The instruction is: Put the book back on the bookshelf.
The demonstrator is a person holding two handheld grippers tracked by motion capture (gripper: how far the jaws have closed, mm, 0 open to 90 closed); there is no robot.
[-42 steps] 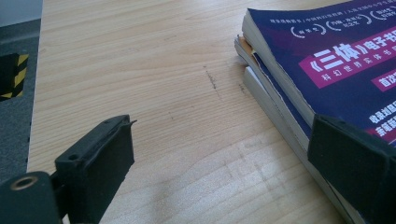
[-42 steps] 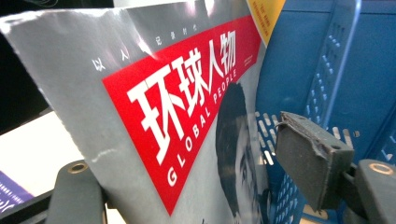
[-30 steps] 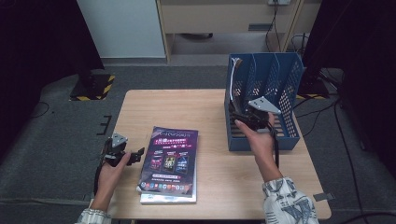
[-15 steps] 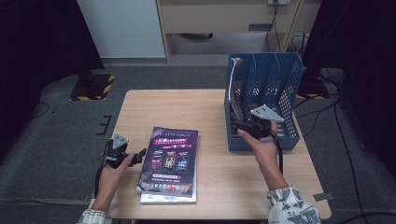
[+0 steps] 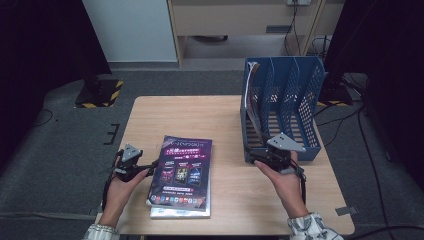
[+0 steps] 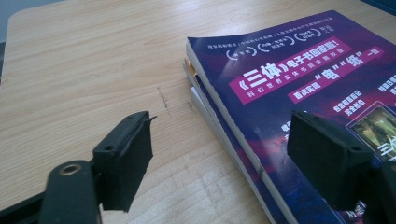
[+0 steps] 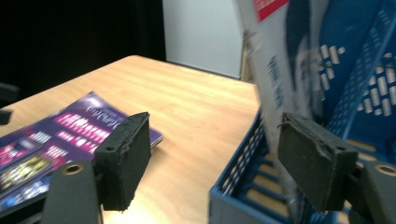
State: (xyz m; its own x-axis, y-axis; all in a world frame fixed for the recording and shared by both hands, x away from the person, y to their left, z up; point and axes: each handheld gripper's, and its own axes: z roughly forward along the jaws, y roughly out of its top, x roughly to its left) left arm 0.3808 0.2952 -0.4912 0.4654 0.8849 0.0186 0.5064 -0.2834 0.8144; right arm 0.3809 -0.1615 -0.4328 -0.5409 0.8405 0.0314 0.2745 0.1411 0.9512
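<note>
Beside the magazines (image 5: 182,172), the left gripper (image 5: 150,166) lies level, fingers apart.

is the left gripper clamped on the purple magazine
No: in the left gripper view the left gripper stands open astride the edge of the top magazine, its pads clear of the cover.

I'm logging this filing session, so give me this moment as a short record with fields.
surface: light wooden table
stack: purple-covered magazines, flat, left of centre
rack: blue perforated plastic file rack, right side, one magazine leaning in its left slot
left gripper: open, jaws just been closing, astride the stack's edge
right gripper: open, nothing held, at the rack's front
</note>
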